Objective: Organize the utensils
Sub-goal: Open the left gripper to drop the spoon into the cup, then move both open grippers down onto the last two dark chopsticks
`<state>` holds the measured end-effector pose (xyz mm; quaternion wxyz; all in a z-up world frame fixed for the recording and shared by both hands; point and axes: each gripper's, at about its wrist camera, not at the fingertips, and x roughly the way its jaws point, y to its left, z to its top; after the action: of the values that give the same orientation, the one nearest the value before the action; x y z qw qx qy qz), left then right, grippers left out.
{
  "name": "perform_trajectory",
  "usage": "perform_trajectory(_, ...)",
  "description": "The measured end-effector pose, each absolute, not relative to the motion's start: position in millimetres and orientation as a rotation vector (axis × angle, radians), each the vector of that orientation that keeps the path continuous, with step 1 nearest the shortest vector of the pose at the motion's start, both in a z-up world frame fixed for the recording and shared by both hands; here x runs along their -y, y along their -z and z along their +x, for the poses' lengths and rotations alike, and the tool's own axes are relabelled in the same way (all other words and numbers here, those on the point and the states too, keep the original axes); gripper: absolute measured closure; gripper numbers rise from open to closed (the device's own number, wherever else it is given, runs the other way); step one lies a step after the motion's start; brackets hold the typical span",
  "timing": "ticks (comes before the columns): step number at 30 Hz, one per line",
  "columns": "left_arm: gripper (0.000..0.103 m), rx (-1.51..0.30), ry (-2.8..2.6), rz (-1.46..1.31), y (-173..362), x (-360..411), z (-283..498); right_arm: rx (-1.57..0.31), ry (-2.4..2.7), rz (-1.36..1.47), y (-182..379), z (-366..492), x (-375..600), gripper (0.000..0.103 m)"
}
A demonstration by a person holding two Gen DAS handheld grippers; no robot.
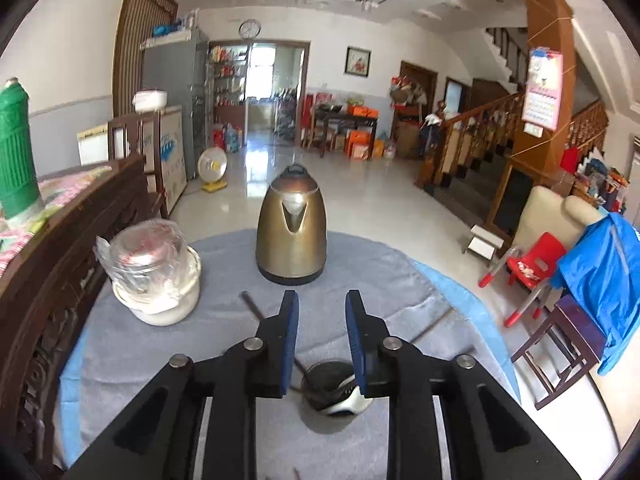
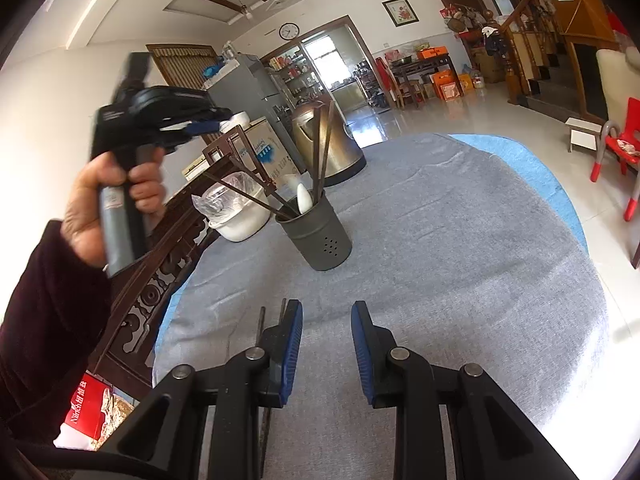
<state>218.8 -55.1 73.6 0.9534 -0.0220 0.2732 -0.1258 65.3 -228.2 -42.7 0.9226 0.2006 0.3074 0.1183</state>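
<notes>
Nearest in the right wrist view, the right gripper (image 2: 327,354) is seen with its jaws spread and nothing between them, low over the grey cloth (image 2: 460,240). Two loose chopsticks (image 2: 262,328) lie on the cloth just left of its left finger, their near ends hidden under the gripper body. Beyond them, one perforated grey utensil holder (image 2: 320,240) stands upright; at least three dark chopsticks (image 2: 324,152) and one white spoon (image 2: 304,198) are counted in it, though overlap makes the count uncertain. To the holder's left one white pot (image 2: 240,220) covered in plastic wrap is seen, and behind the holder one brass-coloured kettle (image 2: 324,140). The left gripper (image 1: 322,340) is held above the holder, jaws parted and empty; the holder's rim (image 1: 320,376) is partly hidden by its fingers. Bare cloth lies right of the holder out to the table's rounded edge, while a carved wooden rail (image 2: 160,272) borders its left.
</notes>
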Motion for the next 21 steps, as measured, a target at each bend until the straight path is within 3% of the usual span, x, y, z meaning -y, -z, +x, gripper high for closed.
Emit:
perform_trajectory(1,0.065,-0.546,0.256,-0.035,-75,51,208,-0.628,-0.247,0.409,41,64,226,0.076)
perform_trajectory(3,0.058,-0.527,0.226,-0.001,-73,38,177,-0.618,-0.254,0.403,39,62,222,0.076)
perform_trajectory(15,0.048,-0.652,-0.001,0.074,4,-15,40,-0.622,-0.351,0.352,34,34,171,0.076)
perform_trajectory(21,0.03,-0.587,-0.08,0.113,1,-15,-16,-0.614,-0.368,0.348,28,5,156,0.075)
